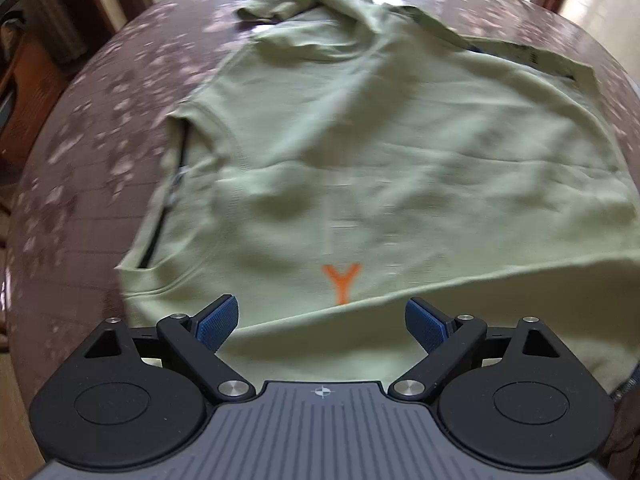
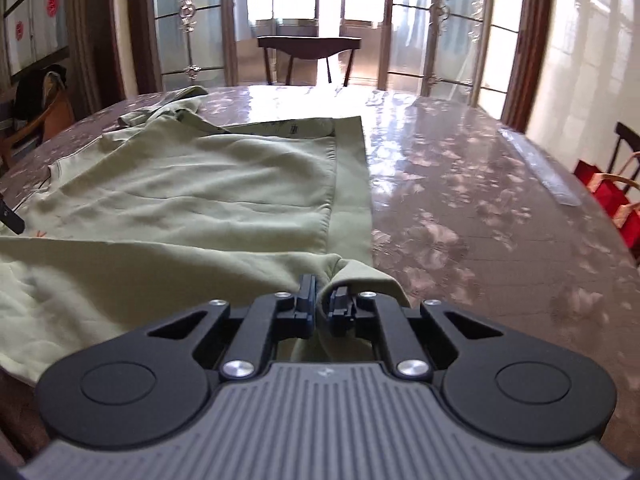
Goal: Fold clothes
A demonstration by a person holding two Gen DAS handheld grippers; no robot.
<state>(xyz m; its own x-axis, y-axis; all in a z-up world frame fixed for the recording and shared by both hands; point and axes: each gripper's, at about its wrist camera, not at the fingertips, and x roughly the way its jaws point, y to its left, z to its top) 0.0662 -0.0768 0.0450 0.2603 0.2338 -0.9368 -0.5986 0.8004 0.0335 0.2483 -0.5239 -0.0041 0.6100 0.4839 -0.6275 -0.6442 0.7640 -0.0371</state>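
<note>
a pale green sweatshirt point(image 1: 360, 152) lay spread across a round table point(image 1: 80, 168) covered in a glossy brown floral cloth, taking up most of the left wrist view. an orange letter y point(image 1: 341, 282) showed on the fabric near the closest fold, and one sleeve point(image 1: 288, 0) lay bunched at the far end of the garment. the left gripper point(image 1: 322, 322) hung over the near edge of the sweatshirt with its jaws spread wide, the blue pads point(image 1: 218, 322) clear of the cloth and nothing between them; the picture was blurred. in the right wrist view the right gripper point(image 2: 322, 300) had its jaws drawn nearly together, pinching a raised corner of the sweatshirt point(image 2: 180, 200) at the garment's near right edge, with the fabric puckered up between the fingers. the wide ribbed hem point(image 2: 352, 184) ran away from that corner along the right side of the garment, beside bare tablecloth point(image 2: 480, 200). at the left edge of that view a dark piece of the other gripper point(image 2: 10, 216) sat over the cloth. beyond the table stood a small dark side table point(image 2: 308, 46) before tall glass doors point(image 2: 420, 20), and a red bag point(image 2: 612, 200) sat by a chair point(image 2: 626, 148) on the right.
</note>
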